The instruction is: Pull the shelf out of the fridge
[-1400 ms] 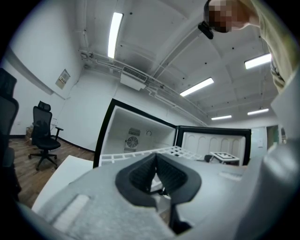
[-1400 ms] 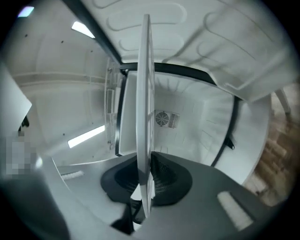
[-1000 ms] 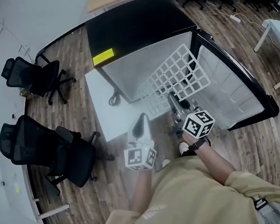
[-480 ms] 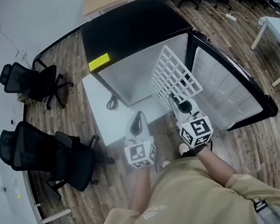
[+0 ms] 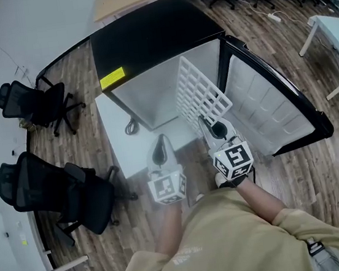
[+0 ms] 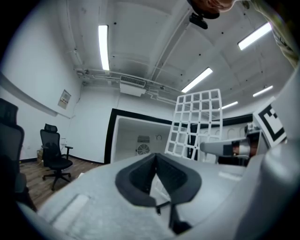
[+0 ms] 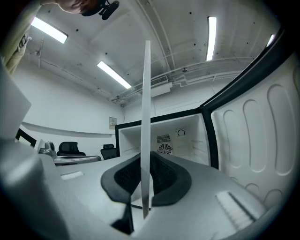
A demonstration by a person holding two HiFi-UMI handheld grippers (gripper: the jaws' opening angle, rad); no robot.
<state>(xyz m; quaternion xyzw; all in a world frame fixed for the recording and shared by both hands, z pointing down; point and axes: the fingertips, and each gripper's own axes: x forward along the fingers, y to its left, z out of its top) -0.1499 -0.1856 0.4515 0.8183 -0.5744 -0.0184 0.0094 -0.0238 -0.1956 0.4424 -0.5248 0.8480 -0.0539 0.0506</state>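
Note:
The white grid shelf (image 5: 198, 94) is out of the black fridge (image 5: 150, 35) and stands on edge in front of its open white interior. My right gripper (image 5: 203, 121) is shut on the shelf's near edge. In the right gripper view the shelf (image 7: 146, 117) shows edge-on as a thin white blade pinched between the dark pads (image 7: 166, 176) of the right gripper (image 7: 146, 173). My left gripper (image 5: 161, 140) hovers to the left of it, shut with nothing held. From the left gripper (image 6: 157, 157) the shelf (image 6: 197, 122) appears as a grid at the right.
The fridge door (image 5: 274, 105) hangs open to the right. A low white table (image 5: 118, 145) with a coiled cable sits left of the fridge. Black office chairs (image 5: 35, 100) (image 5: 53, 190) stand at the left. A white desk (image 5: 335, 29) is at the far right.
The shelf has come out of the fridge and turned from lying flat to standing on edge. My right gripper rolled with it; the left gripper stayed about where it was.

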